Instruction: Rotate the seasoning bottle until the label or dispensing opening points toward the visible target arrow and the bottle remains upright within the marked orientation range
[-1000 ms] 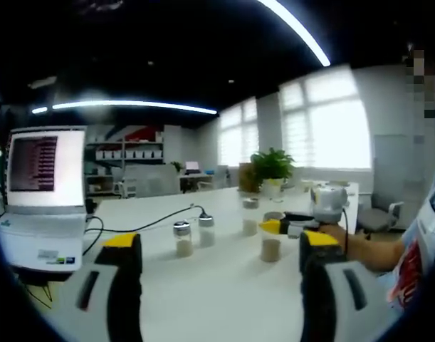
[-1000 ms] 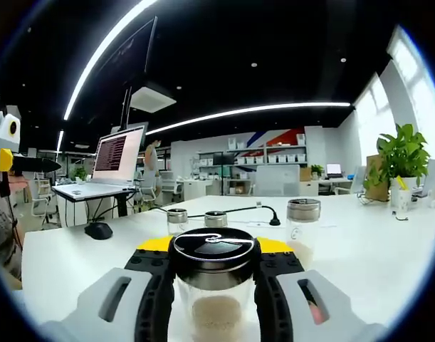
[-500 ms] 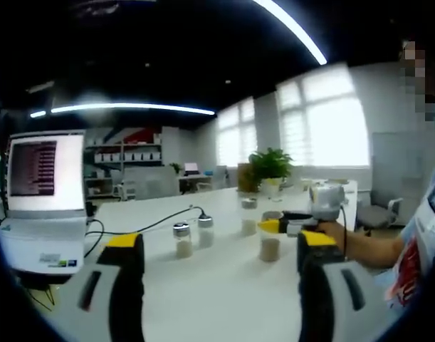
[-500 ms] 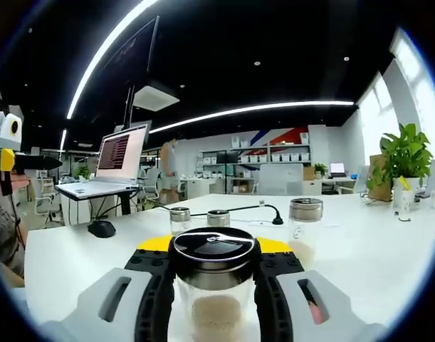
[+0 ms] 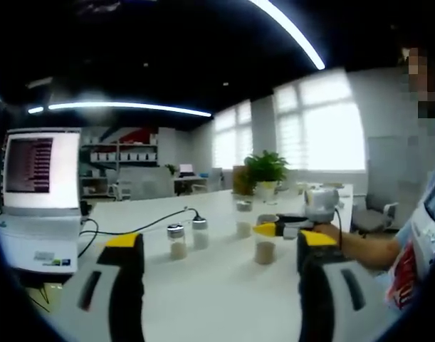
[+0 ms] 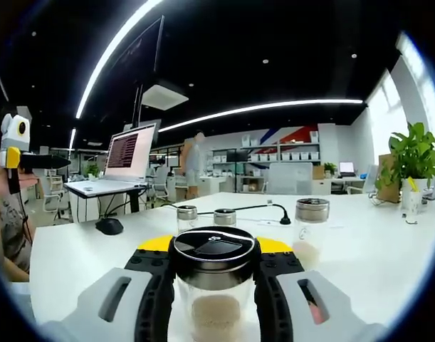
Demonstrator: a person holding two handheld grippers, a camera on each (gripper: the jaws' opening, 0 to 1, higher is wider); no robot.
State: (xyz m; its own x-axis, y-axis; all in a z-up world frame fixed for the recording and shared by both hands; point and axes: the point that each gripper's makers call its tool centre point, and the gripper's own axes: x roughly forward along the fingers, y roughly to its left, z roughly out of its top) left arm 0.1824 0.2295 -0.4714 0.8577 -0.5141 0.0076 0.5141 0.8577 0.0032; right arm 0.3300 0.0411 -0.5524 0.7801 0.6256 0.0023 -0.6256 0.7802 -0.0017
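In the right gripper view we find the right claw clenched on the bottle, its yellow-tipped jaws pressed against both sides just under the black lid. The bottle stands upright on the white bench, with pale seasoning lying in its lower part. No arrow or label is legible to us in either view.

Beyond the held bottle, this view shows three more jars: two small ones side by side and a taller one to their right. A black cable runs behind them. A laptop sits on a separate stand at left, a mouse near it, and a plant at far right.

The left gripper view shows the left claw released, jaws well apart with nothing between them, held above the bench. From this side we see the right claw entering from the right, gripping the bottle, with a person's hand behind it. The laptop appears here close at left, screen lit.
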